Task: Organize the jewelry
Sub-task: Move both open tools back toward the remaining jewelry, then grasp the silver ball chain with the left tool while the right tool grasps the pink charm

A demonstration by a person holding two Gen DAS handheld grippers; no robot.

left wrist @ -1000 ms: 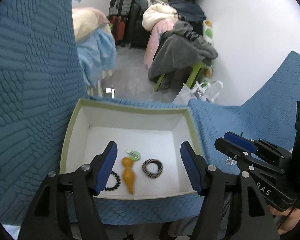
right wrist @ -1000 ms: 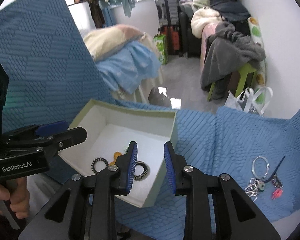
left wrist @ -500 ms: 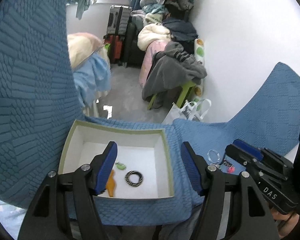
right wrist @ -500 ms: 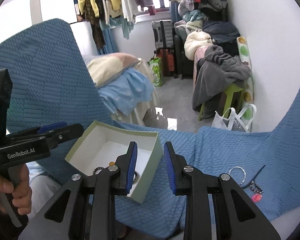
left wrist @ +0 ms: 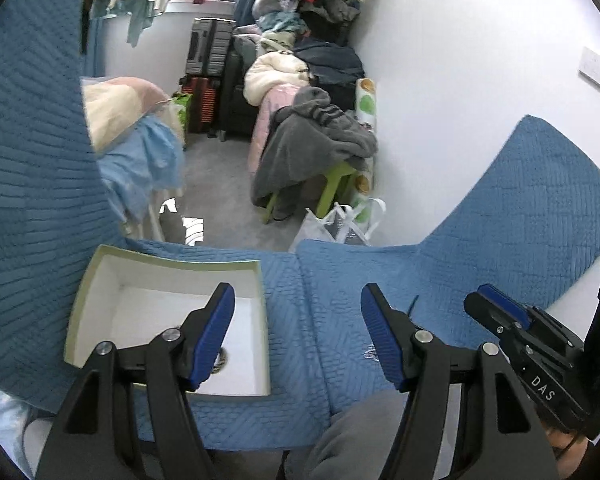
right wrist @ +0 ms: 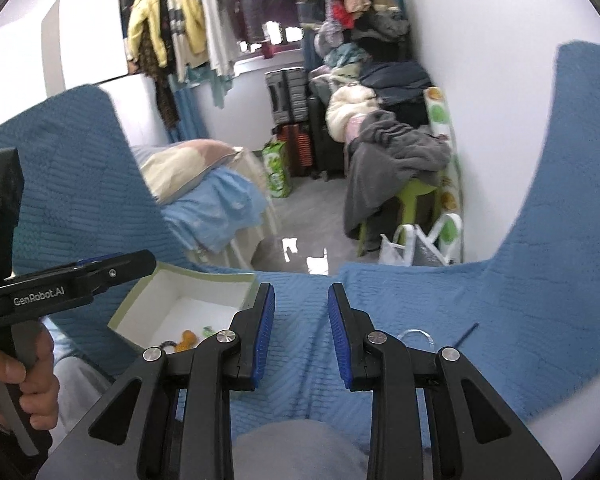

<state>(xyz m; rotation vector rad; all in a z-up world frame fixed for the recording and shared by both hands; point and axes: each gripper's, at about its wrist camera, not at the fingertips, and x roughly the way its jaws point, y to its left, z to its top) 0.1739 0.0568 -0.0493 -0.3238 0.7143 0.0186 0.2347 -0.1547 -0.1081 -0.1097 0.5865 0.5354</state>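
Note:
A white box with a pale green rim [left wrist: 172, 260] lies on the blue quilted blanket, left of centre. My left gripper [left wrist: 298, 336] hovers above its right wall, open and empty. One finger hides most of a patterned ring [left wrist: 222, 360]. In the right wrist view the box [right wrist: 212, 276] holds an orange gourd pendant [right wrist: 186, 338], a green piece [right wrist: 208, 330] and a black bead bracelet [right wrist: 166, 345]. My right gripper [right wrist: 301, 332] hangs over the blanket, its jaws a narrow gap apart with nothing between. A clear bangle [right wrist: 414, 336] and a dark stick [right wrist: 466, 332] lie behind its right finger.
A small silver chain [left wrist: 370, 354] lies on the blanket [left wrist: 500, 220] by the left gripper's right finger. A grey-trousered knee [right wrist: 300, 448] is below both grippers. A hand [right wrist: 20, 380] holds the left gripper's handle. Beyond the blanket edge are the floor, a bed and piled clothes.
Both grippers have drawn back and risen from the box, which now looks smaller and sits further left. Neither jaw gap has changed.

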